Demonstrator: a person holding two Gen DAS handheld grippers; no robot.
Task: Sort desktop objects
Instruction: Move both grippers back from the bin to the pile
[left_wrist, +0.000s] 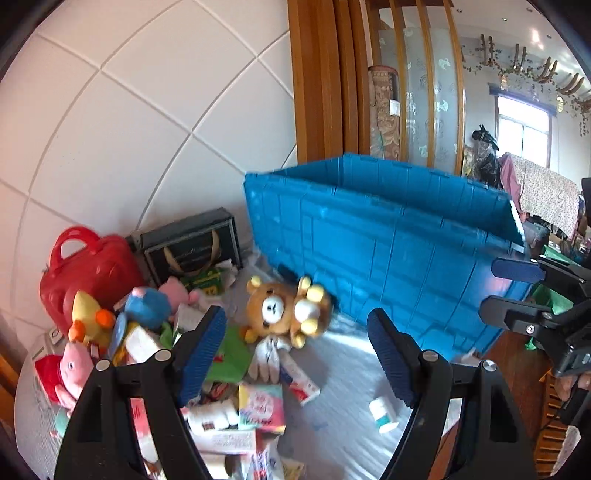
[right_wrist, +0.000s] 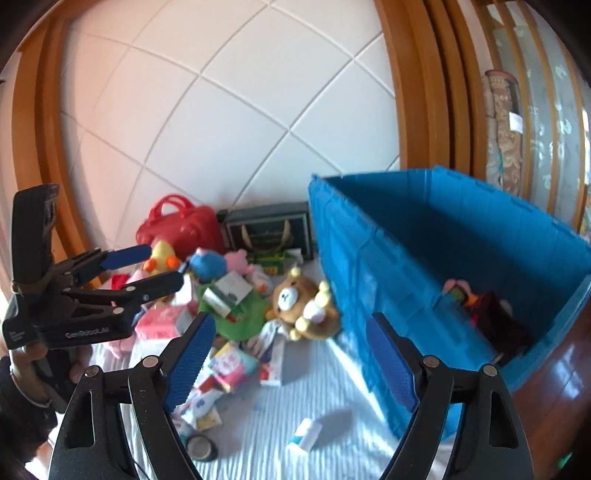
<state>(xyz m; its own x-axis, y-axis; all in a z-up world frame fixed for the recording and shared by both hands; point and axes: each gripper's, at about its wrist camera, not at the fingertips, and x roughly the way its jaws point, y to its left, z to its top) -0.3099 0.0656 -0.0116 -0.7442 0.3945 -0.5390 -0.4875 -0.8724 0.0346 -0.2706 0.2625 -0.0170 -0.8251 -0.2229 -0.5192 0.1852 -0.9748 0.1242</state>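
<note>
A brown teddy bear (left_wrist: 286, 312) lies on the white cloth against the blue crate (left_wrist: 388, 236); it shows in the right wrist view too (right_wrist: 304, 308). My left gripper (left_wrist: 297, 345) is open and empty, hovering just in front of the bear. My right gripper (right_wrist: 290, 363) is open and empty above the cloth, beside the crate (right_wrist: 424, 266). A pile of plush toys and small packets (left_wrist: 147, 332) lies left of the bear. Dark and red items (right_wrist: 487, 310) sit inside the crate. The left gripper also shows in the right wrist view (right_wrist: 146, 267).
A red toy case (left_wrist: 85, 273) and a dark gift box (left_wrist: 192, 245) stand against the tiled wall. A small white bottle (left_wrist: 383, 413) lies alone on the cloth. A roll of tape (right_wrist: 201, 446) lies near the front. Wooden floor is right of the crate.
</note>
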